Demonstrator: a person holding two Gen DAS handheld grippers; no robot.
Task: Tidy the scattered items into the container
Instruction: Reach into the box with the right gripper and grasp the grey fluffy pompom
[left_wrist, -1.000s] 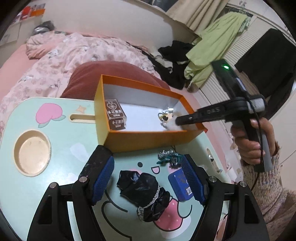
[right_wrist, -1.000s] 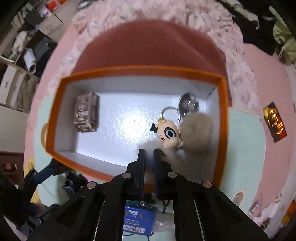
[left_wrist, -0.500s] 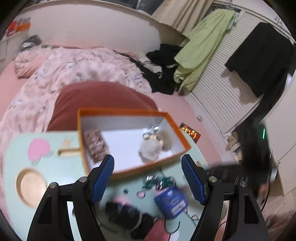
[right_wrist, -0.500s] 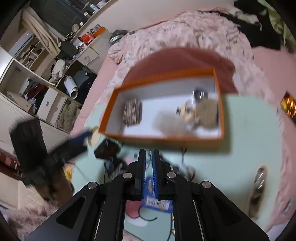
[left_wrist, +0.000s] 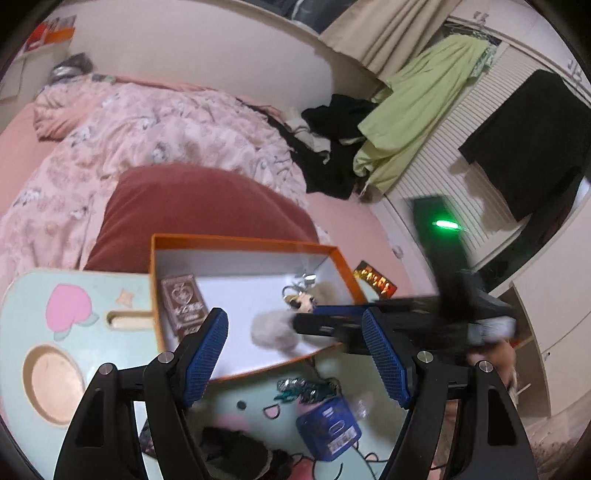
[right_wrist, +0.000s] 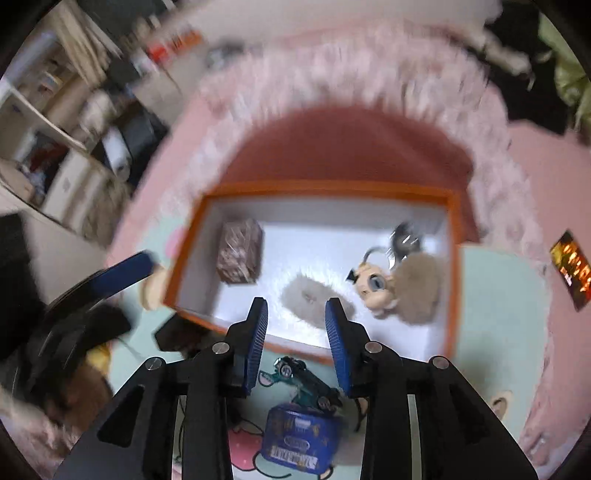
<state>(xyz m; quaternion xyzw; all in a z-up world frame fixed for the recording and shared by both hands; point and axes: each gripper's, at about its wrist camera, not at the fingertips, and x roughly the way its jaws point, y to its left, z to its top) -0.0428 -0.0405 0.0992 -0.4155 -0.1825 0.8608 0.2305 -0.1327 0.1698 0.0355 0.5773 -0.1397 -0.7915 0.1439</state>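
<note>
A: Start nearest. What is the right gripper (right_wrist: 297, 319) doing?

B: Its blue ribbed pads have just been opening and now stand apart with nothing between them. It hangs over the near rim of the orange box (right_wrist: 325, 189), so I judge it is readying for another item.

A: Which one?

B: Right below it on the mint cartoon-print lap table (right_wrist: 491, 295) lie a small teal toy car (right_wrist: 306, 380), hard and shiny, and a blue rectangular tin (right_wrist: 301, 437) touching it. Either looks an easy pinch.

A: And the left gripper (left_wrist: 295, 360)?

B: Jaws wide apart, empty, hovering over the table's near edge. A crumpled black lace-trimmed cloth (left_wrist: 240, 456) lies below it, soft and shapeless, so it may bunch when pinched.

A: What already sits in the container?

B: A brown card pack (right_wrist: 240, 254) at the left end, a grey fluffy pompom (right_wrist: 314, 301) in the middle, and a doll-head keychain (right_wrist: 375, 286) with tan fur and a metal ring at the right end.

A: Beyond that?

B: A rust-red cushion (left_wrist: 192, 210) against the box's far wall, then a pink floral quilt (left_wrist: 147, 125).
</note>
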